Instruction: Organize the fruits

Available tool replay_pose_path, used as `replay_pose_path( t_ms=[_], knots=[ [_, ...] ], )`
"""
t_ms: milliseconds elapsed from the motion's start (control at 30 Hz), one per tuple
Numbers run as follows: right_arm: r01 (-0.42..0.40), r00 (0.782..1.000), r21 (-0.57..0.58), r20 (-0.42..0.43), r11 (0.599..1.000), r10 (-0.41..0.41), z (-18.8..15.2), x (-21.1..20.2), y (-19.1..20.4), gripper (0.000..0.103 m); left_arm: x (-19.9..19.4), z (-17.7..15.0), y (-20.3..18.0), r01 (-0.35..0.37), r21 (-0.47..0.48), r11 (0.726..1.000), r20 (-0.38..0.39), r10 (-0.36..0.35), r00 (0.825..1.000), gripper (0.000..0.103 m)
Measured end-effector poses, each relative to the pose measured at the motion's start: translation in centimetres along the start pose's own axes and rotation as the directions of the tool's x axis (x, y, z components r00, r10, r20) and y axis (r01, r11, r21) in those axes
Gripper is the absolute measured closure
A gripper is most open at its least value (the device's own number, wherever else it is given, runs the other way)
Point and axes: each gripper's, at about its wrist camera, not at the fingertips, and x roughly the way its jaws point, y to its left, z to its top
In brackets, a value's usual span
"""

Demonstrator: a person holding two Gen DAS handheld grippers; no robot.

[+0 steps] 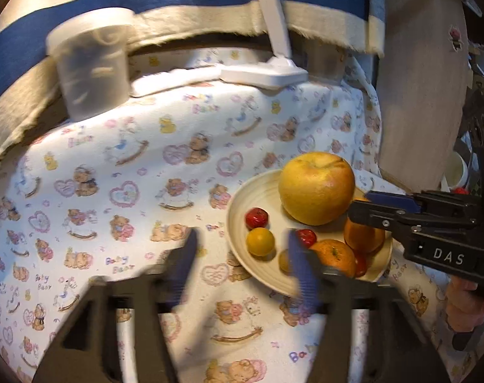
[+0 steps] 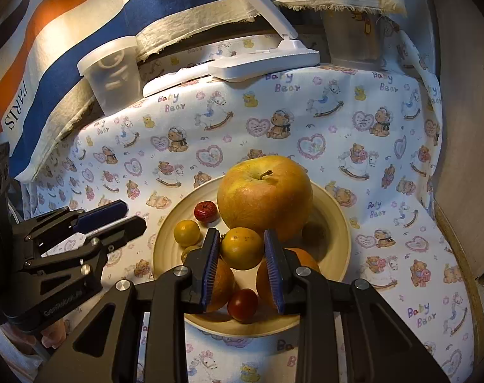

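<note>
A cream plate (image 2: 334,220) holds a big yellow apple (image 2: 264,194), two oranges (image 2: 224,282), small yellow fruits (image 2: 186,232) and small red fruits (image 2: 205,211). My right gripper (image 2: 242,249) is above the plate's near side, its blue pads on either side of a small yellow-orange fruit (image 2: 242,248), touching or nearly touching it. My left gripper (image 1: 242,255) is open and empty over the cloth, left of the plate (image 1: 238,223). The apple (image 1: 317,188) and the right gripper (image 1: 363,204) also show in the left wrist view.
A baby-bear patterned cloth (image 2: 337,121) covers the table. A translucent lidded tub (image 2: 111,70) and a white desk lamp base (image 2: 264,60) stand at the back. A striped fabric (image 2: 82,25) hangs behind. A wooden board (image 1: 420,95) stands at the right.
</note>
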Motion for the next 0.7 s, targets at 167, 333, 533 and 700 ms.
replay_pose_path(
  t_ms=[167,333,533,700],
  knots=[
    [0.014,0.999,-0.012,0.041,1.0,-0.014,0.1,-0.9,0.2,0.05,-0.8,-0.5,1.0,-0.036,-0.025,0.999,0.038,0.037,0.999,0.011],
    [0.025,0.992,-0.022,0.126,0.999,-0.022,0.2,-2.3,0.5,0.034,-2.1,-1.4,2.0,-0.059,-0.051,0.997,0.122,0.064,0.99,0.0],
    [0.051,0.973,-0.027,0.228,0.998,-0.043,0.0,-3.5,1.0,0.014,-3.3,-1.9,2.1,-0.091,-0.027,0.995,0.173,0.094,0.98,0.0],
    [0.083,0.956,-0.038,0.286,0.996,-0.068,-0.2,-4.2,1.4,0.001,-4.7,-2.1,2.6,-0.094,-0.066,0.993,0.255,0.108,0.961,0.0]
  ],
)
